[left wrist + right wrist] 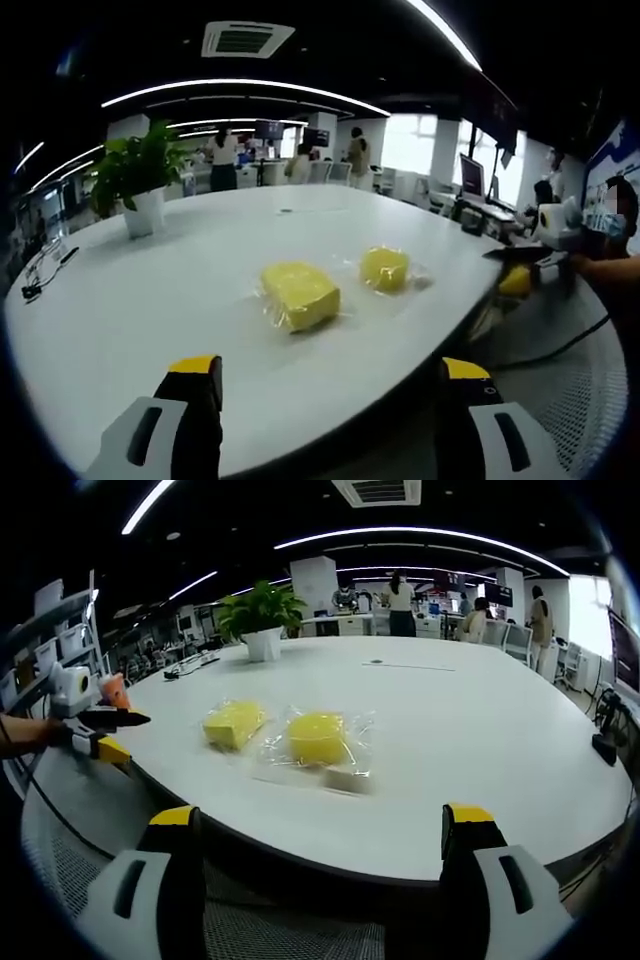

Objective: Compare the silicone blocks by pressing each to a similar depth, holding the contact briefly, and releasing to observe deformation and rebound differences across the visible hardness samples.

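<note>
Broadly, largest first:
Surface (150,290): white, rounded — carries everything
Plant (138,175): potted, far edge
Silicone blocks: two yellow, in clear wrap, side by side mid-surface — larger block (299,294), smaller block (385,268)
Left gripper (330,385): fingers wide apart, holding nothing, short of the blocks
Right gripper (325,830): fingers wide apart, holding nothing

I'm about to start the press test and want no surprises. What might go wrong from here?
Both yellow blocks lie loose in clear plastic wrap on the smooth white table, so they may slide when pressed. The nearer block sits fairly close to the table edge. Both grippers hang open, off the table.
</note>
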The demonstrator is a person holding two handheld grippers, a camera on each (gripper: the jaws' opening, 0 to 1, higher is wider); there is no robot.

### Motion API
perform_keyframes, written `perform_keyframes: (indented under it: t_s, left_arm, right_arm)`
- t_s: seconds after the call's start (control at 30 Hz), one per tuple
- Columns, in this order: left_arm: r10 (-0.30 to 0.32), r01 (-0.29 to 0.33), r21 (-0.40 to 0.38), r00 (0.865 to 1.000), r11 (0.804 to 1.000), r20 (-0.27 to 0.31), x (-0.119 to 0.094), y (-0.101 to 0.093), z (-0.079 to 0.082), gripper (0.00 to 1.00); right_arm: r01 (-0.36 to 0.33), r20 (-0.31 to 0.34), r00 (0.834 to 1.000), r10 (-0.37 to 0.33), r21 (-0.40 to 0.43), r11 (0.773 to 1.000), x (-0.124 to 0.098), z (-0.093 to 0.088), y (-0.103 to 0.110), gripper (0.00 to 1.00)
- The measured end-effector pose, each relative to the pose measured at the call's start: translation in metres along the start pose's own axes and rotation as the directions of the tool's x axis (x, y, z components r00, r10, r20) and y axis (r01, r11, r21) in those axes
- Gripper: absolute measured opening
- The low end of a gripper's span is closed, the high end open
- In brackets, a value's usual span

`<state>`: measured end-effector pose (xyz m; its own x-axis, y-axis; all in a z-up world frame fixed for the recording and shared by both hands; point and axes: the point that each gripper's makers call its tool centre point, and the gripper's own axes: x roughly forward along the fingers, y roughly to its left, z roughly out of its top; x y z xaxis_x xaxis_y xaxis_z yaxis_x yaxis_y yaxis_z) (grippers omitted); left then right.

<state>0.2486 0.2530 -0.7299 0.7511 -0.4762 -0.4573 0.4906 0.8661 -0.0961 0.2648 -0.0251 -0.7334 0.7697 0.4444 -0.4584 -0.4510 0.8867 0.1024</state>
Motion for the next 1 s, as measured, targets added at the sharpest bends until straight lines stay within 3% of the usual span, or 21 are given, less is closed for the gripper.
perform_keyframes:
  t_s: [0.27, 0.37, 0.6, 0.77, 1.0]
  left_arm:
    - [0.015, -0.015, 0.051, 1.0, 0.999, -0.018, -0.003, -0.001, 0.003, 0.84]
    - [-0.004, 0.004, 0.047, 1.0, 0.999, -0.013, -0.005, -0.002, 0.01, 0.75]
    - [-0.021, 0.022, 0.06, 1.0, 0.998, -0.005, -0.001, -0.005, 0.025, 0.74]
    - [-0.048, 0.05, 0.055, 0.998, 0.997, -0.031, 0.006, -0.009, 0.03, 0.67]
    - [-0.043, 0.045, 0.036, 0.997, 0.998, -0.062, 0.016, 0.005, 0.028, 0.63]
  right_arm:
    - [0.0, 0.002, 1.0, 0.0, -0.001, 1.0, 0.0, 0.001, 0.0, 0.94]
    - [0.003, 0.006, 1.0, -0.003, 0.002, 1.0, 0.0, 0.001, 0.0, 0.94]
    - [0.011, 0.026, 1.0, -0.011, 0.013, 1.0, -0.002, 0.003, -0.002, 0.94]
    - [0.015, 0.035, 0.999, -0.015, 0.019, 1.0, -0.002, 0.004, -0.003, 0.94]
    - [0.008, 0.029, 1.0, -0.008, 0.004, 1.0, -0.002, 0.004, -0.001, 0.94]
